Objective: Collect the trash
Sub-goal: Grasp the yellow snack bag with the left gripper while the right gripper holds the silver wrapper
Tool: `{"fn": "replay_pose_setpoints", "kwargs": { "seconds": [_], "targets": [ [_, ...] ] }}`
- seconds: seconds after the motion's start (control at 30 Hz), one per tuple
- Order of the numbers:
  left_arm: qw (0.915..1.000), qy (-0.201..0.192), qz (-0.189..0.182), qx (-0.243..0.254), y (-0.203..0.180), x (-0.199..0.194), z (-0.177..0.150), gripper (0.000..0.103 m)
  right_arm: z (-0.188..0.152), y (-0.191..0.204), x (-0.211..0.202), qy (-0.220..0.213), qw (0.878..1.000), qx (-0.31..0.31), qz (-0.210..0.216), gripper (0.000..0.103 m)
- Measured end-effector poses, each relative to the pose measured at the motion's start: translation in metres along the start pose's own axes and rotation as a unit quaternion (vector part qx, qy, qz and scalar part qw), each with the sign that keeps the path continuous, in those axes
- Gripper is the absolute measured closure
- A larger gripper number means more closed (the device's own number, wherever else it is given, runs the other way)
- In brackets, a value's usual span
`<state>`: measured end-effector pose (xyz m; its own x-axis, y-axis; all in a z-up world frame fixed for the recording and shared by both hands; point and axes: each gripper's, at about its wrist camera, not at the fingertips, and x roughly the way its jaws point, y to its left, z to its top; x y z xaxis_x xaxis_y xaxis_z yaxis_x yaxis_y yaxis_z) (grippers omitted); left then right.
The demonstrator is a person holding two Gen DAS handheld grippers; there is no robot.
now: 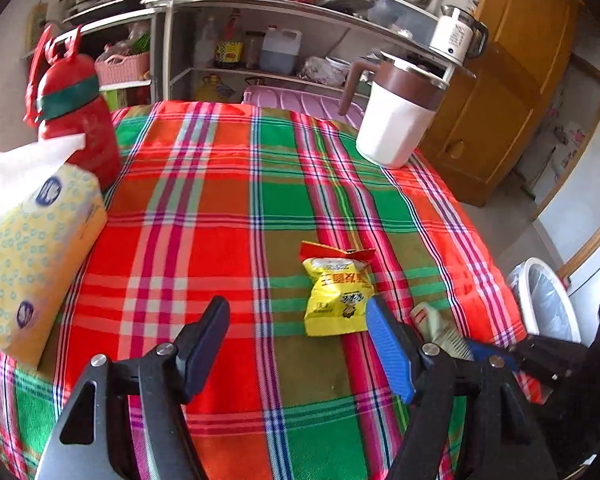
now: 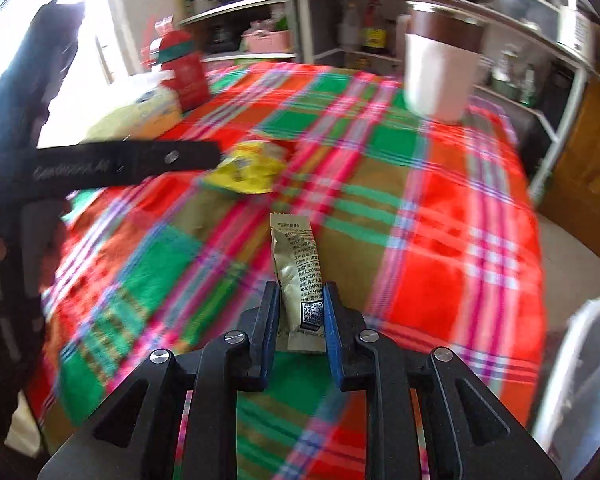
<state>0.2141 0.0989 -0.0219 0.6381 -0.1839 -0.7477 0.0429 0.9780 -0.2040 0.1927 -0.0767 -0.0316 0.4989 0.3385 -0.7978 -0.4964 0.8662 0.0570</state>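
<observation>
While blurred, two wrappers (image 2: 300,280), perhaps.

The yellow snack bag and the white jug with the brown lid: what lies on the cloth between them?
Nothing: in the left wrist view, only bare plaid tablecloth lies between the yellow snack bag and the white jug.

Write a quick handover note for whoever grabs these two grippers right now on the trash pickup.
Right gripper: shut on the beige sachet, lifted above the table.
Left gripper: open, empty, hovering near the yellow snack bag.
Yellow snack bag lies on the plaid tablecloth.
Lined bin stands beside the table's right edge.
Left: drop the sachet in the bin, then collect the snack bag.
</observation>
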Motion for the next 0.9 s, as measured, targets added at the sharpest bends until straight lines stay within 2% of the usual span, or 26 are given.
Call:
{"fn": "replay_pose_setpoints", "kwargs": {
  "seconds": [0.1,0.4,0.57,0.6,0.9],
  "targets": [
    [0.9999,0.008,-0.011,0.002,-0.008,0.01,0.005,0.031,0.001,-0.011,-0.002,-0.007,1.0,0.027,-0.003,0.08],
    [0.9996,0.02,0.016,0.006,-0.02,0.028,0.009,0.032,0.003,-0.007,0.0,-0.015,0.999,0.032,-0.007,0.08],
    [0.9993,0.025,0.024,0.015,-0.023,0.032,0.008,0.055,0.001,-0.008,-0.001,-0.017,0.999,0.038,-0.002,0.08],
    [0.9993,0.025,0.023,0.015,-0.023,0.032,0.008,0.057,0.0,-0.008,-0.001,-0.018,0.999,0.039,-0.001,0.08],
    [0.9993,0.014,0.03,0.017,-0.027,0.019,0.005,0.059,-0.003,-0.011,-0.006,-0.024,0.998,0.051,0.0,0.08]
  ]
}}
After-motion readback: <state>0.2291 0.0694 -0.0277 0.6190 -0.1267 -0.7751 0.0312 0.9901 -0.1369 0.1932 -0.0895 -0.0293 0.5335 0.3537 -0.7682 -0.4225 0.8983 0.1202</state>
